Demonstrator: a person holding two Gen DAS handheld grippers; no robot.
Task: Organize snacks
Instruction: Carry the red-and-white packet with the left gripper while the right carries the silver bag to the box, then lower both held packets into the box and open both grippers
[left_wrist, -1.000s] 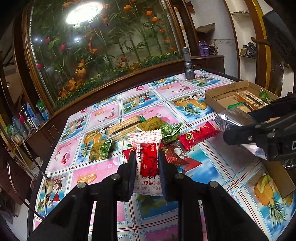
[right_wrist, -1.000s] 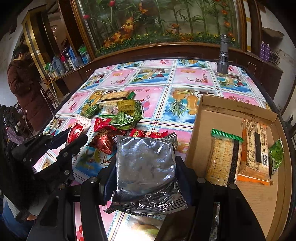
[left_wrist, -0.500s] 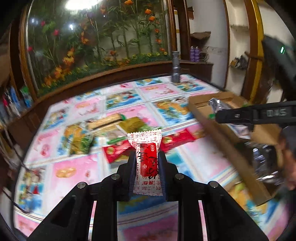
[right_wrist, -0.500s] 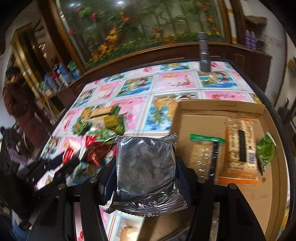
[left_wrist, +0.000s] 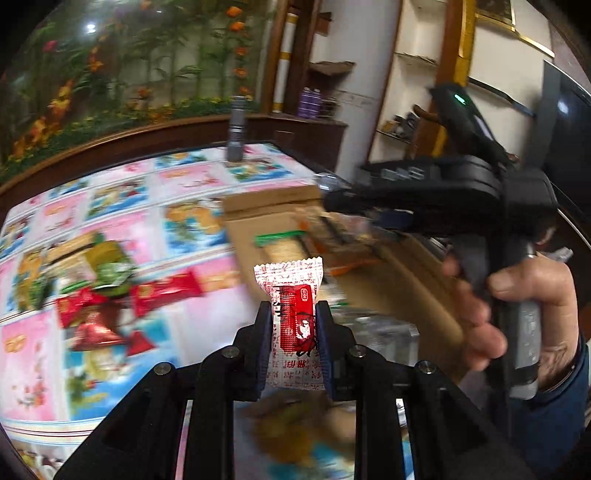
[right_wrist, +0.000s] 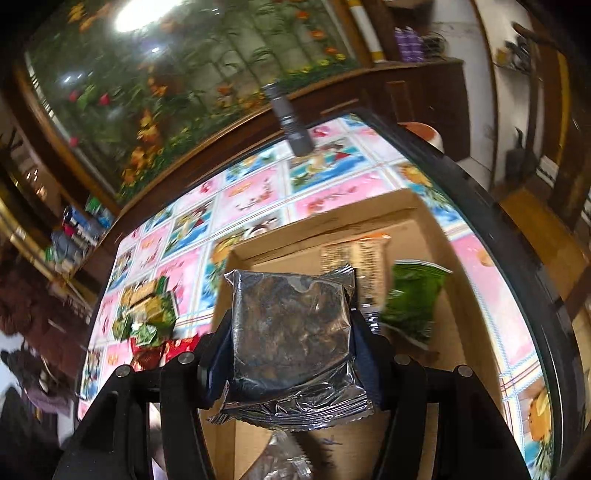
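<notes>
The worktop wears a cloth of pink and blue picture squares and runs back to a glass-fronted case of artificial flowers. On its right part lies an open, shallow cardboard box, its far flap folded up. In the left wrist view the box sits beyond the left tool and to its right, blurred.

Inside the box, a long orange-edged cracker packet lies along the far side, with a green packet just to its right. In the left wrist view a green-ended cracker packet also shows in the box.

The right tool is clenched on a silver foil packet, held by its two side edges above the near part of the box. A hand grips that tool's handle.

Left of the box a loose heap of snacks lies on the cloth: red, green and gold wrappers, too blurred to tell apart one by one.

A dark grey flashlight stands upright near the worktop's far edge.

The left tool is clamped on a small white-and-red candy packet, held upright above the worktop, left of the box's near end.
</notes>
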